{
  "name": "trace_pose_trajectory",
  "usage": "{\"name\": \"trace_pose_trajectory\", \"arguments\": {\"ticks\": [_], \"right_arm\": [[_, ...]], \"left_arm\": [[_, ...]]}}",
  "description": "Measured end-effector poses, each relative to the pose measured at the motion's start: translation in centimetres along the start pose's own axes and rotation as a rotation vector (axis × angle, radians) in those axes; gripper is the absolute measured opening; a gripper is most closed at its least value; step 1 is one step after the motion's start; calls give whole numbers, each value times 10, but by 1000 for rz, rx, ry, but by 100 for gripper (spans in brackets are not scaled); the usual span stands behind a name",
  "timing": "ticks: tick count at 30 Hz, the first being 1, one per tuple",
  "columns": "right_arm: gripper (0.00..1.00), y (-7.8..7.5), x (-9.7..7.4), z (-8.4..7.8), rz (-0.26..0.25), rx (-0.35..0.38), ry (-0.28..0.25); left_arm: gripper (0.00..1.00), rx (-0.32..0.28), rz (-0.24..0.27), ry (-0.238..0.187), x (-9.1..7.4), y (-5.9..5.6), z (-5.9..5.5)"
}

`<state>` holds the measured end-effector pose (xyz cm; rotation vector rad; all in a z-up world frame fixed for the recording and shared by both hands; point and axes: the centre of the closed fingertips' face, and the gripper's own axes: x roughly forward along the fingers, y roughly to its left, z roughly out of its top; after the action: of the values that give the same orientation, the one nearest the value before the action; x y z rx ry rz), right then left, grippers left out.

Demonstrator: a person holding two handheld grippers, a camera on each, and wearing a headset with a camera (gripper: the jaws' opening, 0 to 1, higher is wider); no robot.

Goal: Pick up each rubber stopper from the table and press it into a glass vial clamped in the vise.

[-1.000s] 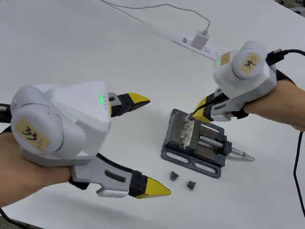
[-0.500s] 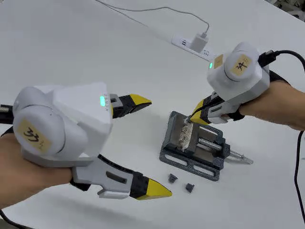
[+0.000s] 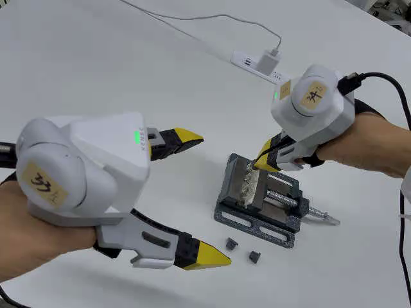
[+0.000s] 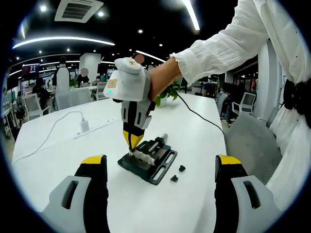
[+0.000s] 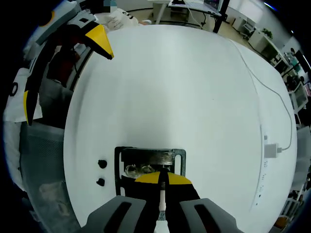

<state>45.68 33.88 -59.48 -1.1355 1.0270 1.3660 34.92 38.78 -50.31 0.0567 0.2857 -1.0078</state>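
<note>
A dark vise point(image 3: 253, 222) stands on the white table and clamps a row of glass vials point(image 3: 246, 183). My right gripper point(image 3: 262, 160) points down at the far end of that row. Its jaws are shut, and I cannot make out anything between them. The right gripper view has its tips point(image 5: 160, 178) right over the vials point(image 5: 138, 169). Two small dark rubber stoppers point(image 3: 231, 243) point(image 3: 254, 256) lie loose in front of the vise. My left gripper point(image 3: 204, 196) hovers wide open to the left of the vise point(image 4: 160, 167), holding nothing.
A white power strip point(image 3: 257, 61) with a plugged-in charger and its cable lies at the back of the table. A grey cable runs off the right gripper past the right edge. The vise's screw handle point(image 3: 321, 216) sticks out to the right.
The right gripper's body has shifted a little left over the vise, its tips staying at the vials. The left gripper and both loose stoppers have kept their places.
</note>
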Motion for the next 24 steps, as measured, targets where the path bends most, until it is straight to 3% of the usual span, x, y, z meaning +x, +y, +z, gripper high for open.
{"name": "trace_pose_trajectory", "arguments": {"ticks": [10,20,22,24], "right_arm": [[0,-2,1,-3,12,12,23],[0,1,2,-3,-32,-37,53],[0,-1,1,-3,-38,-28,47],[0,-1,1,-3,-43,54,12]], "left_arm": [[91,0,1,-2,0,0,1],[92,-4,-6,-8,5,0,0],[92,-1,-10,-2,5,-1,-2],[92,7,-17,18,5,-2,-8]]}}
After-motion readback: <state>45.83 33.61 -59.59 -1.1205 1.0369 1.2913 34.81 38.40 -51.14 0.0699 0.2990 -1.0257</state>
